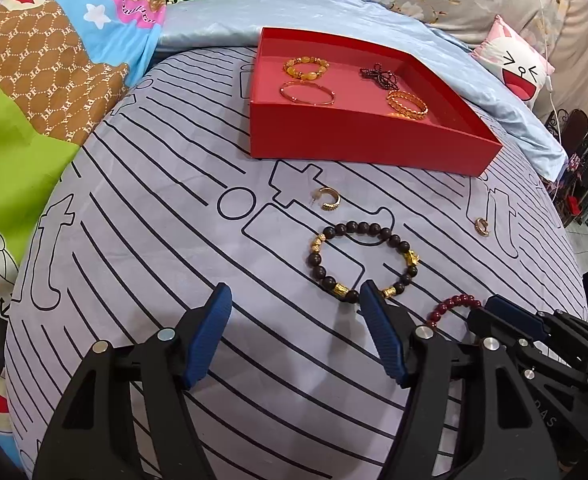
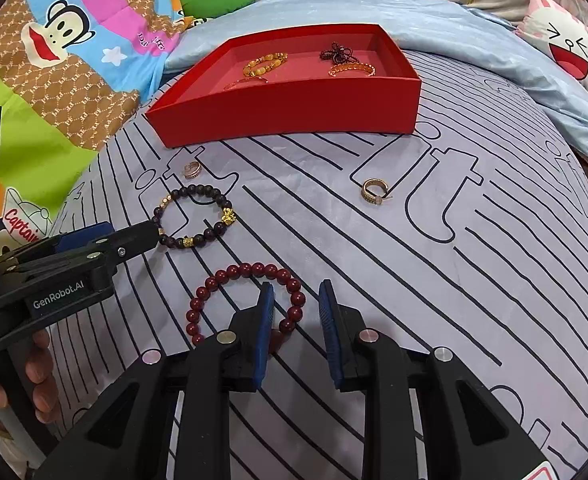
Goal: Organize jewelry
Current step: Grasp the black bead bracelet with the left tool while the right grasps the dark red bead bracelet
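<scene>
A red tray on the striped bedcover holds several bracelets. A dark bead bracelet with gold charms lies in front of it. My left gripper is open; its right fingertip touches the dark bracelet's near edge. A red bead bracelet lies nearer. My right gripper is open with the bracelet's right side between its fingers. Two gold ear cuffs lie loose; the right wrist view shows them too.
The striped grey bedcover is bordered by a cartoon quilt on the left, a blue sheet behind the tray and a pink face pillow at the far right. The bed drops off on the right.
</scene>
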`<state>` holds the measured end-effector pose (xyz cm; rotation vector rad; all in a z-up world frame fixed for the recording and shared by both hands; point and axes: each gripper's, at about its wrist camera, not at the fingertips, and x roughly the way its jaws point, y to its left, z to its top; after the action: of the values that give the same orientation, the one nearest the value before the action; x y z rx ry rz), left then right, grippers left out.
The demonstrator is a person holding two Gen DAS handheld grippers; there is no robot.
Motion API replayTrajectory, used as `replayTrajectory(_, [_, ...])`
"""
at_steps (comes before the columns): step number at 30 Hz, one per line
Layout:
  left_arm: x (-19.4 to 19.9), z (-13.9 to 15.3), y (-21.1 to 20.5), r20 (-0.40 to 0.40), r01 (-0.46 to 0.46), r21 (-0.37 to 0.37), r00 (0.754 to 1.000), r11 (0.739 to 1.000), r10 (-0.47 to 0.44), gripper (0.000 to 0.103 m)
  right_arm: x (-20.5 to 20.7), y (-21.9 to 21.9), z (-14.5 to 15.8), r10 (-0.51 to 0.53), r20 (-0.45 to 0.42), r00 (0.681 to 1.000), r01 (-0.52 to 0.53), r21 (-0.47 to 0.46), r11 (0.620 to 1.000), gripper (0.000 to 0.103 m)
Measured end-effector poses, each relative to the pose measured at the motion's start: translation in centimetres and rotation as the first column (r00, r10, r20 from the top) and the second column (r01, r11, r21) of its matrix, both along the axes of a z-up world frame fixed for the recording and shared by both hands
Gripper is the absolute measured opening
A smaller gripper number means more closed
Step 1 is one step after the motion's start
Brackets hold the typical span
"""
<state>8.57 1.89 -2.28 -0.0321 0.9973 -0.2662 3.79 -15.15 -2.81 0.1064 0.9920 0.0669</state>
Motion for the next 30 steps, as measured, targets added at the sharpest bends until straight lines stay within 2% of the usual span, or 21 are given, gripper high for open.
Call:
replayTrajectory(3, [0.3,-0.1,-0.2,-0.003,0.002,0.001,1.0,1.0,-0.002,0.06,0.0,-0.1,0.0,-0.003,0.002,1.0,0.003,-0.006,1.0,0.02])
replayTrajectory(6, [0.8,-0.2,-0.4,-0.002,0.005,0.0,1.0,1.0,-0.005,0.058,0.2,-0.5,-0.1,-0.013,-0.003,1.0,0.013,0.007,1.0,0.01])
replayTrajectory(11, [1.7,-0.3,-1.0,0.006,0.008,0.007,1.0,1.0,-0.008,0.056,0.1,-0.7,-0.1,-0.012,-0.004,1.0,0.012,0.015,1.0,0.009])
replayTrajectory(14, [2.1,-0.4,-1.3,0.012,0.014,0.011,1.0,1.0,-0.014,0.052,0.1,-0.7,0.0,-0.014,-0.006,1.0,0.014,0.021,1.0,0.008])
replayTrajectory(17, [2.3,-0.4,-1.7,0.021,0.023,0.017,0.999,1.0,-0.024,0.046,0.1,-0.7,0.0,-0.014,-0.008,1.0,0.014,0.025,1.0,0.008])
replayTrajectory(19, [2.4,-0.4,-1.8,0.023,0.038,0.001,0.999,0.999,-0.038,0.031,0.1,-0.7,0.0,-0.014,-0.008,1.0,0.015,0.026,1.0,0.009])
replayTrajectory(25, [2.3,-0.4,-2.3,0.008,0.081,-0.025,0.997,0.996,-0.08,0.008,-0.2,-0.8,0.0,-0.016,-0.012,1.0,0.016,0.036,0.999,0.008])
replayTrajectory(30, [1.9,-0.2,-2.3,-0.015,0.092,-0.052,0.996,0.994,-0.093,0.008,-0.6,-0.8,0.4,-0.014,-0.007,1.0,0.014,0.042,0.999,0.008])
